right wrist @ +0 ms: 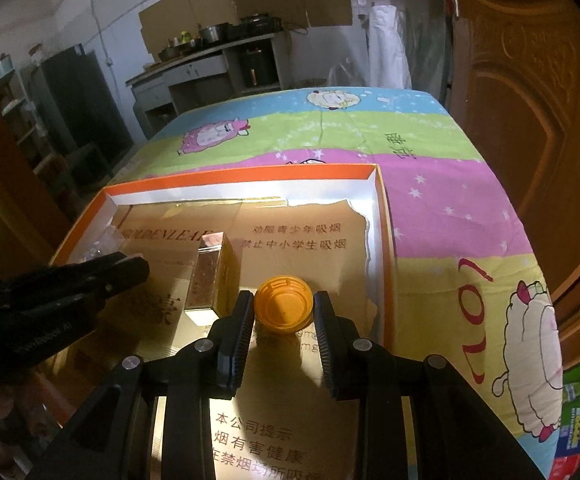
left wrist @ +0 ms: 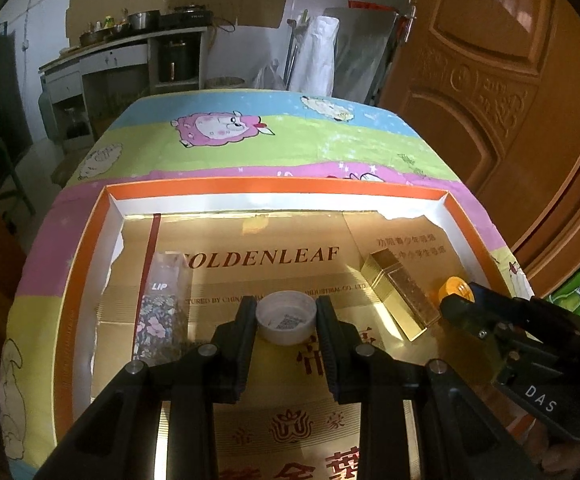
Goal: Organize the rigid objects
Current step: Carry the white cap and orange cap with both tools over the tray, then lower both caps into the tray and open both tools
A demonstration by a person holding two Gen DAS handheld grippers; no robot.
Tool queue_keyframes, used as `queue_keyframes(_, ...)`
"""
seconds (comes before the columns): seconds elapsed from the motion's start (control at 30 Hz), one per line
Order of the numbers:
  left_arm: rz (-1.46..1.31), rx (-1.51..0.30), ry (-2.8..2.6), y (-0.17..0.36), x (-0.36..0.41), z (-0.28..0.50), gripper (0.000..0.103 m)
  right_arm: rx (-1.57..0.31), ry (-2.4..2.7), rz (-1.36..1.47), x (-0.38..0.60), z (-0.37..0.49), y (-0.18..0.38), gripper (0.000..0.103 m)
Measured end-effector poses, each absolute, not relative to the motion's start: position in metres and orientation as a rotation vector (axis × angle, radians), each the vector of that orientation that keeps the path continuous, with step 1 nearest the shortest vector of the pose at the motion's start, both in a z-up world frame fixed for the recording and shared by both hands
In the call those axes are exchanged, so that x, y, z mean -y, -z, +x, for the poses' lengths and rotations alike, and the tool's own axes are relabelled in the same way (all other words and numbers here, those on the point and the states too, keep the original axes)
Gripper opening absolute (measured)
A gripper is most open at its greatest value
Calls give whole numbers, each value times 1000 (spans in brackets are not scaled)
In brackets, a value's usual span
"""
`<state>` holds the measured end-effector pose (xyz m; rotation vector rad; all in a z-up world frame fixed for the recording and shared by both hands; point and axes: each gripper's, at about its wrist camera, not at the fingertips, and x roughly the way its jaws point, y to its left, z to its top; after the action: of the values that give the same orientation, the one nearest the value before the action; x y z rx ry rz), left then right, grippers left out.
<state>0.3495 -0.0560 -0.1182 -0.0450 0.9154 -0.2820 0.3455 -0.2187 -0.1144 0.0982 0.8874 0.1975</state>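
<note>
In the left wrist view my left gripper (left wrist: 285, 302) is shut on a white bottle cap (left wrist: 286, 322), open side up, low over the gold floor of an orange-rimmed box (left wrist: 78, 280). In the right wrist view my right gripper (right wrist: 283, 296) is shut on an orange cap (right wrist: 284, 310), near the right wall of the same orange-rimmed box (right wrist: 386, 248). The left view also catches the right gripper (left wrist: 460, 300) with the orange cap (left wrist: 453, 285), and the right view shows the left gripper (right wrist: 130, 270) at its left edge.
Inside the box lie a gold rectangular case (left wrist: 398, 292) (right wrist: 210, 276) between the two grippers, and a clear floral lip package (left wrist: 158, 312) at the left. The box sits on a cartoon-sheep cloth (right wrist: 450, 200). A wooden door (left wrist: 490, 80) stands right.
</note>
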Motion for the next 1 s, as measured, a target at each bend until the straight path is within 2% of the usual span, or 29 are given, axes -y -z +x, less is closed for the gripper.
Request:
queue_keyframes(0.5, -42, -941, 283, 121, 57, 352, 31, -889, -201, 111, 220, 345, 114, 31)
queue_keyframes(0.7, -41, -934, 283, 117, 58, 350, 36, -889, -201, 121, 221, 344, 113, 32)
queue_keyframes(0.83, -36, -928, 281, 115, 58, 348, 37, -885, -208, 130, 223, 342, 111, 39)
queue_keyframes(0.9, -34, -920, 278, 112, 57, 346, 37, -879, -204, 122, 222, 341, 110, 45)
queue_keyframes(1.0, -36, -905, 278, 107, 55, 342, 37, -871, -197, 116, 222, 338, 107, 46)
